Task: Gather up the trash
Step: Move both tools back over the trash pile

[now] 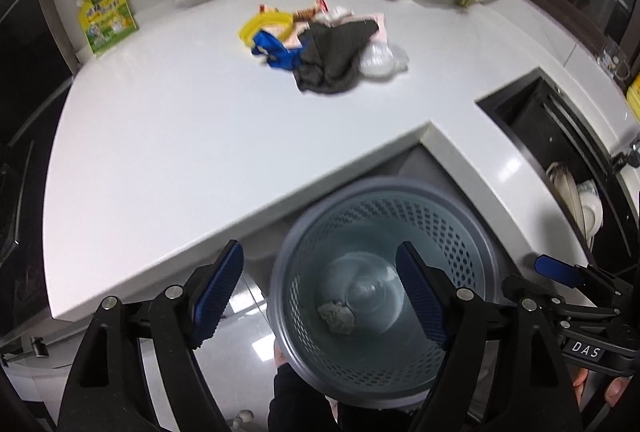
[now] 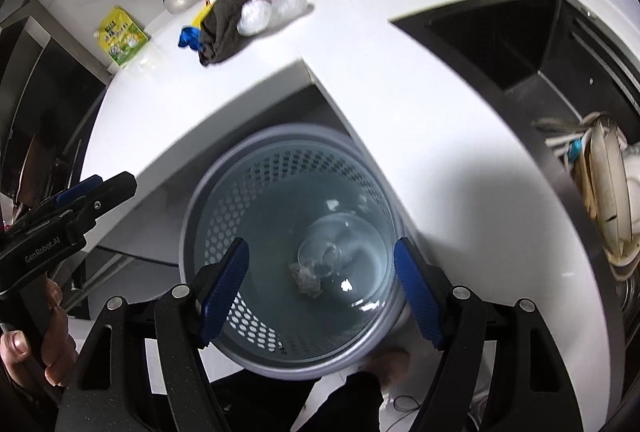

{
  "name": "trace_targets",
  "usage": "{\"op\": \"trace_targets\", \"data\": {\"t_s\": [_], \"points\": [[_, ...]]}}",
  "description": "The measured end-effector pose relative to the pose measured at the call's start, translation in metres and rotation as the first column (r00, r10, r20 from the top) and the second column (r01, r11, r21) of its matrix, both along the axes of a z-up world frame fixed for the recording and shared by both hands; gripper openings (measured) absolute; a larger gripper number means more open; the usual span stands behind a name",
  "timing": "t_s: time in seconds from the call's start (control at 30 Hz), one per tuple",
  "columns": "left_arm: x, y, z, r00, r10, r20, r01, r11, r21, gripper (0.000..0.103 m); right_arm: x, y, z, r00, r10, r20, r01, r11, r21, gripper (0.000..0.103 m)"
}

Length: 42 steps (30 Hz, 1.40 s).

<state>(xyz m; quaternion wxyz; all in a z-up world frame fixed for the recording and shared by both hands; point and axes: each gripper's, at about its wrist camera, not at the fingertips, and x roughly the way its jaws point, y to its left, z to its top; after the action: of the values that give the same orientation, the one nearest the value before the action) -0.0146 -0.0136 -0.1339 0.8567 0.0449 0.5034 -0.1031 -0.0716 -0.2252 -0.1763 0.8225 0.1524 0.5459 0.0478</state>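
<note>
Bright overhead light glares off the white counter (image 1: 168, 136); soft shadows, motion blur, edges heavily bowed and dark.

"DAS" stands on the right claw (image 1: 558, 268); "GenRobot.AI" on the left claw (image 2: 96, 188).

Black fingers (image 1: 216, 296), ribbed blue pads, silver screws

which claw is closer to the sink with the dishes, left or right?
Right. The right claw hangs over the bin on the sink side; the left claw is over the same bin, on the far side.
</note>
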Motion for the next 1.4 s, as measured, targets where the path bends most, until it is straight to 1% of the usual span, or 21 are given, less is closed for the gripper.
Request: {"op": "trace_targets", "data": {"t_s": [0.1,0.23,0.43,0.57,0.63,0.87,1.13,1.4], "points": [[0.008,0.007,0.011,0.999,0.017,0.030,-0.017,1.000,-0.001,0.082,0.008,0.001,0.011,1.000,0.000,0.023,0.000,1.000,-0.004,0.072],[0.020,0.017,0.027,0.996,0.044,0.076,-0.043,0.999,-0.009,0.089,0.019,0.005,0.023,0.999,-0.001,0.051,0.002,1.000,-0.020,0.072],[0.043,0.034,0.045,0.990,0.064,0.125,-0.061,0.998,-0.023,0.092,0.040,0.014,0.041,0.996,-0.018,0.091,0.021,0.999,-0.034,0.072],[0.062,0.045,0.051,0.989,0.070,0.129,-0.065,0.997,-0.044,0.092,0.055,0.020,0.049,0.993,-0.038,0.108,0.043,0.998,-0.045,0.072],[0.071,0.049,0.052,0.988,0.073,0.138,-0.068,0.997,-0.040,0.092,0.064,0.024,0.052,0.992,-0.044,0.115,0.050,0.998,-0.048,0.072],[0.100,0.062,0.054,0.982,0.060,0.179,-0.054,0.998,-0.037,0.092,0.101,0.039,0.061,0.989,-0.063,0.136,0.073,0.995,-0.064,0.072],[0.137,0.081,0.041,0.983,0.060,0.172,-0.055,0.998,-0.034,0.092,0.155,0.063,0.060,0.989,-0.072,0.131,0.084,0.993,-0.085,0.072],[0.158,0.092,0.031,0.985,0.056,0.162,-0.051,0.998,-0.036,0.092,0.201,0.084,0.052,0.989,-0.068,0.131,0.081,0.992,-0.095,0.072]]}}
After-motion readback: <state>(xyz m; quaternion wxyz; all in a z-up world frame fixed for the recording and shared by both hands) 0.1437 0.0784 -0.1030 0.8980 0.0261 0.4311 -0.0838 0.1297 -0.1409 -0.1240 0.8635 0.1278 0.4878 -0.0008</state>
